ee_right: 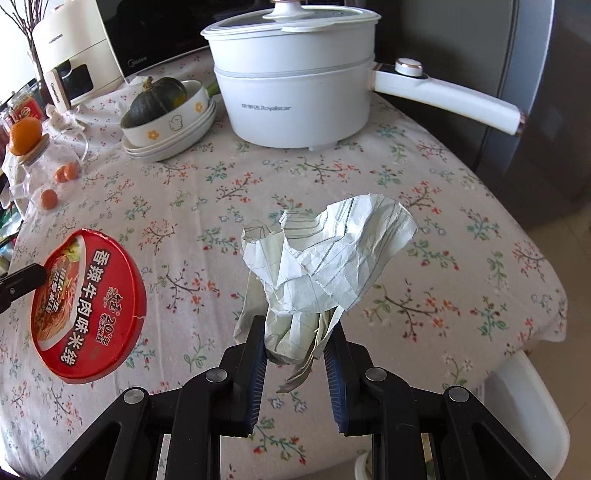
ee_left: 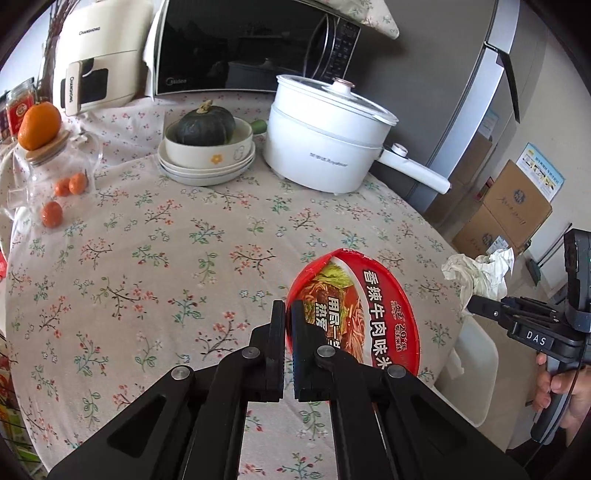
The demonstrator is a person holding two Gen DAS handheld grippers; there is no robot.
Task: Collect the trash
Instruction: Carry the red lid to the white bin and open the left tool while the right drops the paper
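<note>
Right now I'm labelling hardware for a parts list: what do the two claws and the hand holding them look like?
Both are matte black linkages with round silver pivot pins. The left claw has black fingers; the right claw has blue ribbed pads. The right unit carries a white "DAS" label, a thin cable, and is gripped by a bare hand.

Royalstar on the white pot [ee_right: 295, 107], Midea on the microwave [ee_left: 177, 82], Changhong on the appliance [ee_left: 90, 33].
</note>
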